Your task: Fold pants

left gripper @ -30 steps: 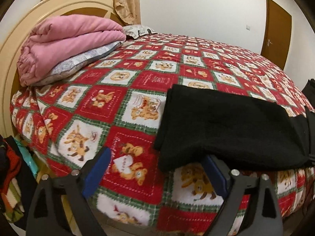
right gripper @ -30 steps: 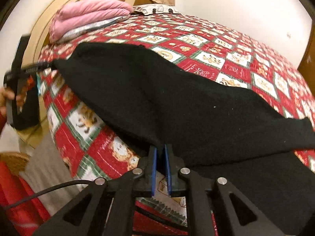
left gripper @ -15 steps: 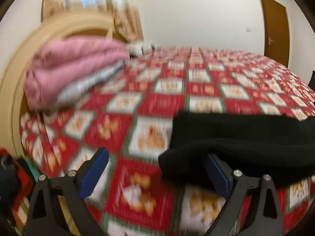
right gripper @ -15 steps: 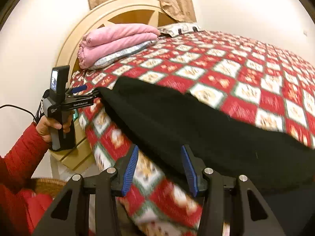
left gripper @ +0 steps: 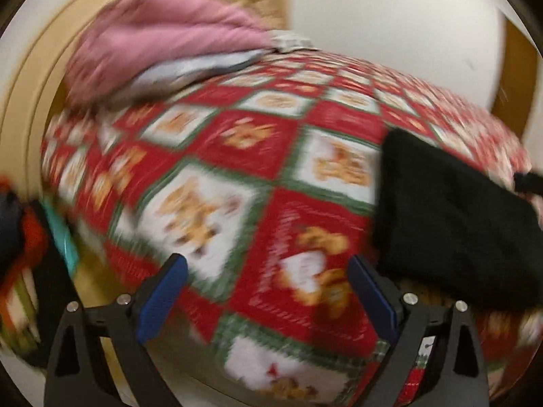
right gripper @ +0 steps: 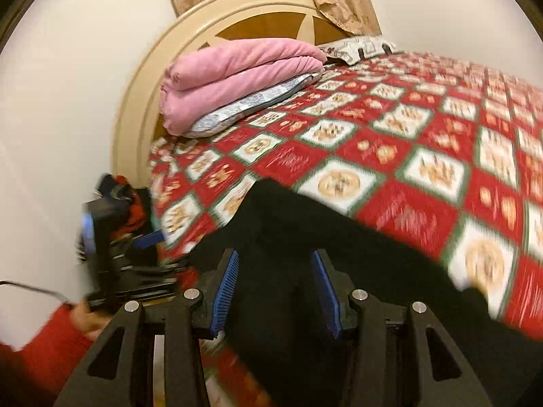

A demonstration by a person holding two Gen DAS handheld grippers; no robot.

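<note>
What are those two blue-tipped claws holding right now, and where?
Nothing. The left gripper stands open over the bedspread; the right gripper, its jaws just opened, frames the black pants without pinching them.

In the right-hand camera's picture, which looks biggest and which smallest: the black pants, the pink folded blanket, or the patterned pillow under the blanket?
As they look in that view:
1. black pants, largest, though they lie nearest the camera, which swells them
2. pink folded blanket
3. patterned pillow, smallest as seen; the blanket hides much of it, so its true size is unsure

Open bedspread (right gripper: 400,156) beyond black pants (right gripper: 305,237), folded pink blanket (right gripper: 237,71) blocking headboard (right gripper: 142,84) end
</note>
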